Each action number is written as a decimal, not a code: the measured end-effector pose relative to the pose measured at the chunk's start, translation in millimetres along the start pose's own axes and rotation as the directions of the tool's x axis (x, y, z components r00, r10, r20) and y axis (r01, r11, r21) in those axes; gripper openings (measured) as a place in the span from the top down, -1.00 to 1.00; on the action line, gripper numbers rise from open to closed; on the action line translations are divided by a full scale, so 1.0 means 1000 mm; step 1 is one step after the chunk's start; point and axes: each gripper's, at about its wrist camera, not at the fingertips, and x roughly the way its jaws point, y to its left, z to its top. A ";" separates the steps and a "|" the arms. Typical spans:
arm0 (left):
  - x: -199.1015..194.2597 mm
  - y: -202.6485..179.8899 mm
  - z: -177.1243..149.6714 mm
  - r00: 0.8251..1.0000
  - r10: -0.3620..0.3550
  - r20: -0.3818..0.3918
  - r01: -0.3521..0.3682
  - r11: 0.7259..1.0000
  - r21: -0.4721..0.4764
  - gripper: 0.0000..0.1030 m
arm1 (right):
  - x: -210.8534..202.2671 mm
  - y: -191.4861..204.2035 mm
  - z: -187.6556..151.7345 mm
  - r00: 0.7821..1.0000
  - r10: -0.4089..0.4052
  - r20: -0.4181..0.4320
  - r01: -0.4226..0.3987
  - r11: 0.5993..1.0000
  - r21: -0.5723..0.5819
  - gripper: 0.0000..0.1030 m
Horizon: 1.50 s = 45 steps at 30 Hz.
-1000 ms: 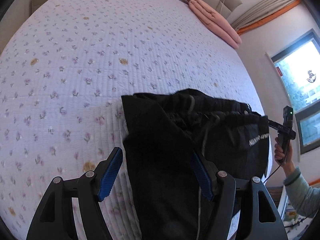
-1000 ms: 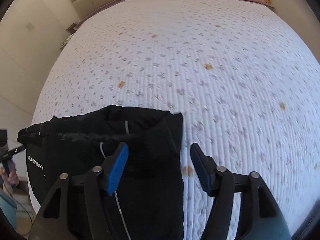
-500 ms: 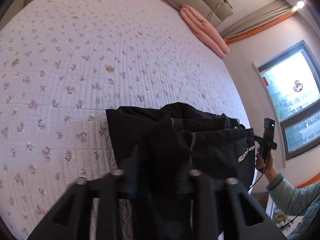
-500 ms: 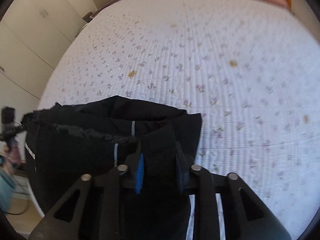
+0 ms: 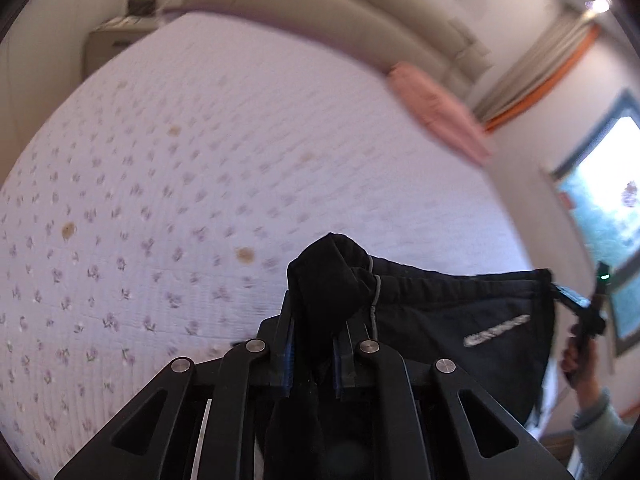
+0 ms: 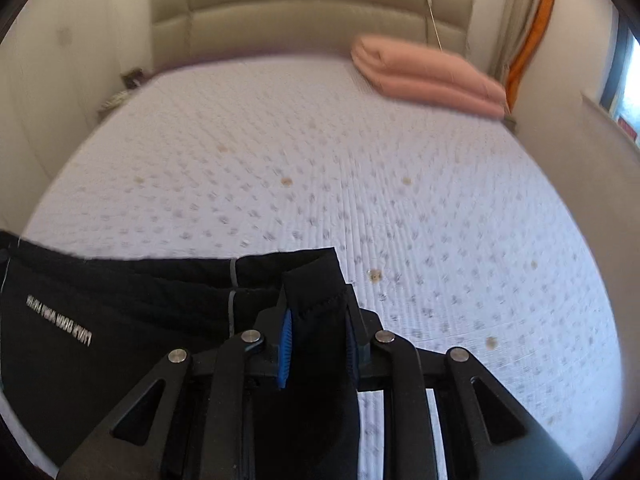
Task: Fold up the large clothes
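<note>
Your black garment (image 5: 460, 320) now hangs stretched between your two grippers, lifted clear above the bed (image 5: 200, 184) rather than lying bunched on the quilt as it did a second ago. Its upper edge runs taut from one corner to the other, with a grey drawstring (image 5: 374, 292) dangling near the left corner and a line of pale lettering (image 6: 60, 322) on the panel below.

Your left gripper (image 5: 312, 344) has its jaws pressed together on a bunched corner of the fabric; a second ago they stood wide apart on either side of the cloth, and half a second ago they were closing in. Your right gripper (image 6: 318, 344) likewise pinches the opposite corner between its blue pads (image 6: 285, 344), where earlier those jaws were spread over the garment's edge.

Both cameras have tipped upward since then: you now see the beige headboard (image 6: 304, 20) and the folded pink blanket (image 6: 428, 74) at the far end of the bed, plus the curtain (image 6: 528, 24) and the window (image 5: 608, 208) to the side. The frames are blurred by motion.
</note>
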 end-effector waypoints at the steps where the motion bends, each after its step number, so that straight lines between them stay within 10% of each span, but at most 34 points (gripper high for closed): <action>1: 0.025 0.007 -0.002 0.998 0.029 -0.050 -0.030 0.999 -0.014 0.72 | 0.020 0.002 0.000 0.999 -0.015 -0.039 0.015 1.000 0.002 0.54; 5: 0.074 0.021 -0.025 0.990 0.053 -0.133 -0.058 0.998 -0.034 0.68 | 0.119 0.010 -0.028 0.964 0.019 -0.264 0.003 0.997 0.083 0.54; 10: 0.082 0.025 -0.033 0.988 0.072 -0.133 -0.077 0.997 -0.028 0.50 | 0.144 0.031 -0.047 0.952 -0.026 -0.304 0.038 0.999 0.035 0.50; 15: 0.078 0.057 -0.030 0.987 0.129 -0.094 -0.140 0.982 -0.126 -0.35 | 0.156 0.014 -0.036 0.939 0.041 -0.341 -0.001 0.993 0.118 0.47; 20: 0.031 0.080 -0.022 0.990 0.144 -0.002 -0.140 0.960 -0.244 -0.35 | 0.114 -0.033 -0.039 0.961 0.144 -0.234 -0.061 0.943 0.326 0.02; 25: -0.032 0.091 -0.014 0.950 0.309 0.045 -0.292 0.930 -0.225 -0.27 | 0.038 -0.053 -0.053 0.982 0.132 -0.133 -0.074 0.926 0.371 -0.07; 32: -0.086 -0.030 -0.057 0.968 0.233 0.088 -0.237 0.971 0.035 -0.28 | -0.036 0.027 -0.085 0.965 0.198 -0.170 -0.162 0.965 0.206 -0.07; 37: -0.052 -0.134 -0.114 0.998 0.065 0.011 -0.066 0.989 0.130 -0.28 | -0.054 0.107 -0.103 0.962 0.204 -0.180 -0.204 0.979 0.022 -0.07; 45: 0.023 -0.201 -0.162 0.989 0.116 -0.089 -0.090 0.962 0.257 -0.27 | -0.035 0.164 -0.123 0.972 0.155 -0.177 -0.174 0.980 -0.099 -0.06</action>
